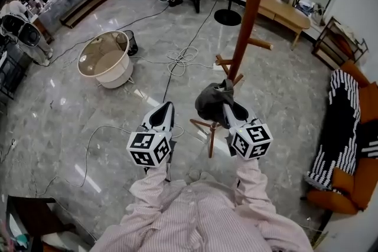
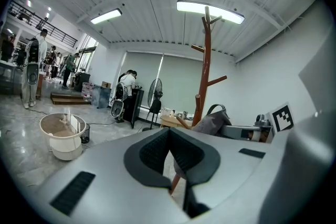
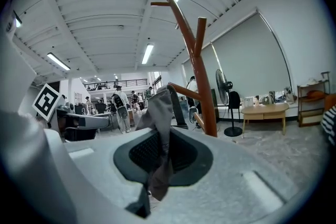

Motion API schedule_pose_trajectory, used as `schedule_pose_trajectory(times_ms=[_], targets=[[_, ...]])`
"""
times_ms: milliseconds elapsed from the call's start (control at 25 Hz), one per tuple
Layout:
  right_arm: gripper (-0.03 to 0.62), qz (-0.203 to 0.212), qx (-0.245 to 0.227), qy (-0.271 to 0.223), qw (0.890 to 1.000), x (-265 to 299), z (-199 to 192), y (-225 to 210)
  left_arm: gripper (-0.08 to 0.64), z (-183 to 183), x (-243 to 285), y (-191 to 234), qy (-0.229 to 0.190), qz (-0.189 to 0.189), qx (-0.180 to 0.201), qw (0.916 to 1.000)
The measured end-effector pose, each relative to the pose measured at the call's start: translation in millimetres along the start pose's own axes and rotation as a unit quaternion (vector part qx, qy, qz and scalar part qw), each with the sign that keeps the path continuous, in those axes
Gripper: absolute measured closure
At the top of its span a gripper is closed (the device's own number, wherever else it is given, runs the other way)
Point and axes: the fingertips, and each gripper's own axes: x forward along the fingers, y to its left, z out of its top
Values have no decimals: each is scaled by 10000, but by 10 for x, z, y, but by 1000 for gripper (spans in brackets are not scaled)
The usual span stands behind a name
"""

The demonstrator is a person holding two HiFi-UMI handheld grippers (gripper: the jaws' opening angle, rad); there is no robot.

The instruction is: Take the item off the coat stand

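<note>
A brown wooden coat stand (image 1: 248,15) with short pegs rises just ahead of me; it also shows in the left gripper view (image 2: 206,68) and the right gripper view (image 3: 199,71). A dark grey fabric item (image 1: 211,101) with a strap sits close to its lower pegs. My right gripper (image 1: 228,107) is shut on a fold of this grey item (image 3: 159,113), which hangs between the pads (image 3: 140,153). Whether the item still rests on a peg I cannot tell. My left gripper (image 1: 163,115) is to the left of the stand, shut and holding nothing (image 2: 171,161). From there the item (image 2: 214,122) appears to the right.
A round white tub (image 1: 107,59) stands on the marble floor at the left, with cables (image 1: 181,59) trailing past it. A wooden table (image 1: 284,12) and a fan base (image 1: 227,17) are behind the stand. A striped sofa (image 1: 342,127) is along the right wall. People stand at far left.
</note>
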Motion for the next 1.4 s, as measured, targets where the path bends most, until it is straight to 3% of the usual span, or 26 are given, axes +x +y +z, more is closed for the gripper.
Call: schedule_pose_trajectory(times_ms=[800, 1160, 1400], targets=[[568, -546, 151, -218, 9982, -594, -8, -344, 558, 23, -92, -75, -153, 34, 93, 9998], [568, -497, 164, -320, 9981, -706, 33, -389, 558, 51, -22, -235, -181, -37, 201, 9996], [568, -516, 163, -349, 9979, -615, 48, -350, 558, 103, -12, -110, -201, -45, 207, 9996]])
